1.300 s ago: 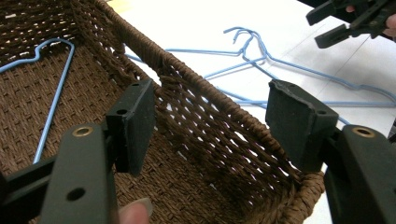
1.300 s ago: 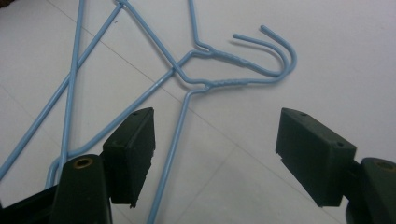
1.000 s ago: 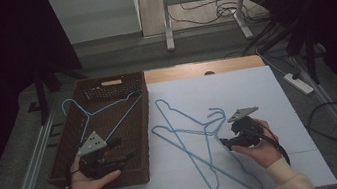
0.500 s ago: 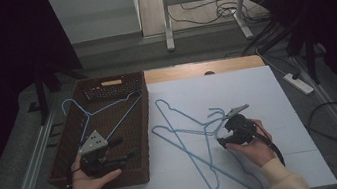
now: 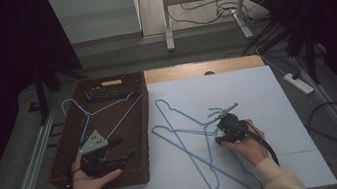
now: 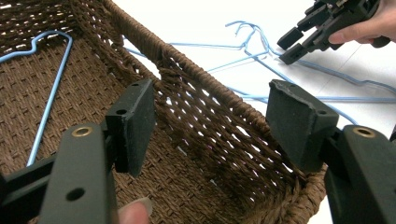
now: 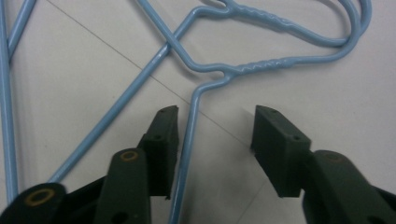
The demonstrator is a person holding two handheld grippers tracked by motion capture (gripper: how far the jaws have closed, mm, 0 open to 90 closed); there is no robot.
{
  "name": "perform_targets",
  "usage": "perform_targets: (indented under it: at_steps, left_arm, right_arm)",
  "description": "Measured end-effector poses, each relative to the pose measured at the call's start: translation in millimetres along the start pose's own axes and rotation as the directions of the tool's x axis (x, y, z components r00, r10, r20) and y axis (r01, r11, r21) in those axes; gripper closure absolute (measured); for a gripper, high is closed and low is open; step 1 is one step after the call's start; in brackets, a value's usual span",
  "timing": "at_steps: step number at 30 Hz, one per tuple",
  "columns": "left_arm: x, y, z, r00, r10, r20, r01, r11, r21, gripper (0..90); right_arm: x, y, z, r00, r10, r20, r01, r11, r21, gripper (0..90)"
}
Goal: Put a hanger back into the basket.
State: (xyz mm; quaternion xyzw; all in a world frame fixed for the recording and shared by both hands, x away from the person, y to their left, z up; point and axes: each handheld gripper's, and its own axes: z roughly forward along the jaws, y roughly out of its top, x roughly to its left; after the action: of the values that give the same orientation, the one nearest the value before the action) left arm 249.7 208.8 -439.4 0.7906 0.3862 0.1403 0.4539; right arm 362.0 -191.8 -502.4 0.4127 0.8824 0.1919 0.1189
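right gripper (image 7: 212,140), jaws half-closed and just narrowing, straddles a blue hanger (image 7: 187,154) wire unpinched, beside the basket (image 5: 144,128); wire runs straight ahead between pads. left gripper (image 6: 210,126) farther, wide.

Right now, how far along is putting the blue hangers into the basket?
Done: one blue hanger lies in the wicker basket. In hand: the right tool straddles an arm of a crossed hanger on the white table, its jaws just closing, not yet pinching. The left tool waits open over the basket. Left: lifting that hanger and the second one across.
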Motion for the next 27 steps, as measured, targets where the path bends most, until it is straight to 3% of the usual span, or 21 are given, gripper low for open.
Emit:
perform_targets:
  at_steps: [5, 8, 10, 19, 23, 27]
  left_arm:
    - [-2.5, 0.8, 1.9, 1.0, 0.006, 0.003, -0.006, 1.0, 0.004, 33.9]
    - [-3.6, 1.1, 2.4, 1.0, 0.008, 0.002, -0.008, 1.0, 0.005, 33.9]
    - [-4.2, 1.1, 2.5, 0.9999, 0.009, 0.004, -0.009, 0.9999, 0.007, 33.9]
    - [-4.3, 1.3, 0.2, 1.0, 0.009, -0.001, -0.009, 1.0, 0.0, 33.9]
    - [-5.3, 1.6, -0.3, 0.9999, 0.011, -0.002, -0.011, 0.9999, -0.001, 33.9]
    - [-6.2, 2.2, -0.2, 0.9999, 0.012, -0.002, -0.012, 0.9999, -0.001, 33.9]
  right_arm:
    - [-1.9, 6.6, 1.2, 0.999, 0.043, -0.012, -0.043, 0.998, 0.035, 63.5]
    - [-4.1, 9.3, 1.6, 0.9981, 0.062, -0.005, -0.061, 0.997, 0.046, 74.0]
    - [-4.2, 10.5, 2.0, 0.9975, 0.069, -0.014, -0.069, 0.997, 0.045, 85.8]
    - [-3.2, 8.9, -1.4, 0.999, 0.044, -0.007, -0.043, 0.999, 0.031, 87.0]
    - [-1.7, 7.1, -11.5, 0.9997, -0.007, 0.021, 0.008, 1.0, -0.03, 87.1]
    - [-0.3, 4.1, -23.8, 0.9972, -0.05, 0.056, 0.056, 0.994, -0.097, 87.1]
